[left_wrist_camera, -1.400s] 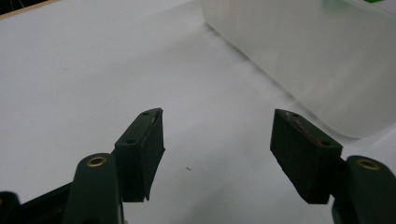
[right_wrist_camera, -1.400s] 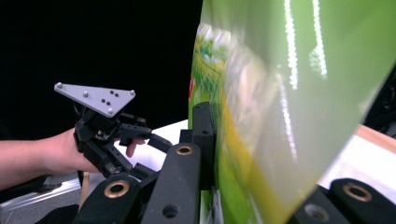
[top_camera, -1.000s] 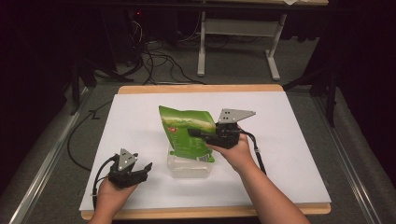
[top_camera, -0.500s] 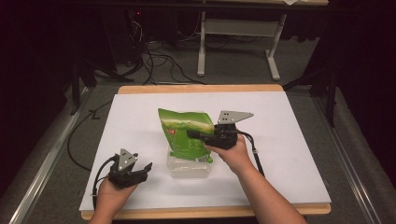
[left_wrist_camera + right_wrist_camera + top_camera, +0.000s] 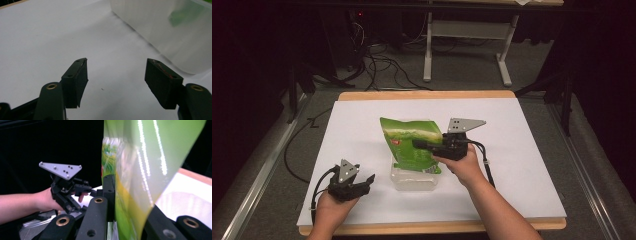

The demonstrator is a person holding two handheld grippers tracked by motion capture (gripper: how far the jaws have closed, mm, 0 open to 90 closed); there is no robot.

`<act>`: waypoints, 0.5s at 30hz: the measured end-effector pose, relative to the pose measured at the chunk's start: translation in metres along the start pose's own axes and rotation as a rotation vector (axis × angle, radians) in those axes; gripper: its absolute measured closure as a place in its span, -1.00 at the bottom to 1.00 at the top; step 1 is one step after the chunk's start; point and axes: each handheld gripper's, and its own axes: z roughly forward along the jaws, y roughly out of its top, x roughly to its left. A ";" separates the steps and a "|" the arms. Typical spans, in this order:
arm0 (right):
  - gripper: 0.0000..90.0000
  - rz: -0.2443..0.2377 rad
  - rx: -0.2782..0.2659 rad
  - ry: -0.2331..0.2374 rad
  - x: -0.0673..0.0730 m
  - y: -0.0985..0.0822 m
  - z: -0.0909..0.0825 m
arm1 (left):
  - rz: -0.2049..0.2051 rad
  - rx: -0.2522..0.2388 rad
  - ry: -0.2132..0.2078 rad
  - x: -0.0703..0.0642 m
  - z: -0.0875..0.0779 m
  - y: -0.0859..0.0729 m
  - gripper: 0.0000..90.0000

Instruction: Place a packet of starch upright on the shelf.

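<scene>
Fingers of the left gripper, at the lower left of the high view, stand wide apart with nothing between them, resting on the white table. Just right of them sits a clear tub, with the green bag tilted above it near frame centre. Right of centre, the right gripper is clamped on the bag's edge.

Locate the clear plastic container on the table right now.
In the high view the clear plastic container sits near the table's front edge, about centre, between the left gripper and the right gripper, directly beneath the green bag held by the right one.
</scene>
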 end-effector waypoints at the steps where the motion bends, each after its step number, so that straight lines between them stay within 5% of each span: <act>1: 0.91 0.009 0.004 0.008 0.000 -0.002 0.001 | 0.000 0.001 0.001 0.000 0.000 0.000 -0.21; 15: 0.91 0.055 0.023 -0.002 -0.004 -0.020 0.014 | 0.000 0.001 -0.001 0.000 -0.001 0.000 -0.21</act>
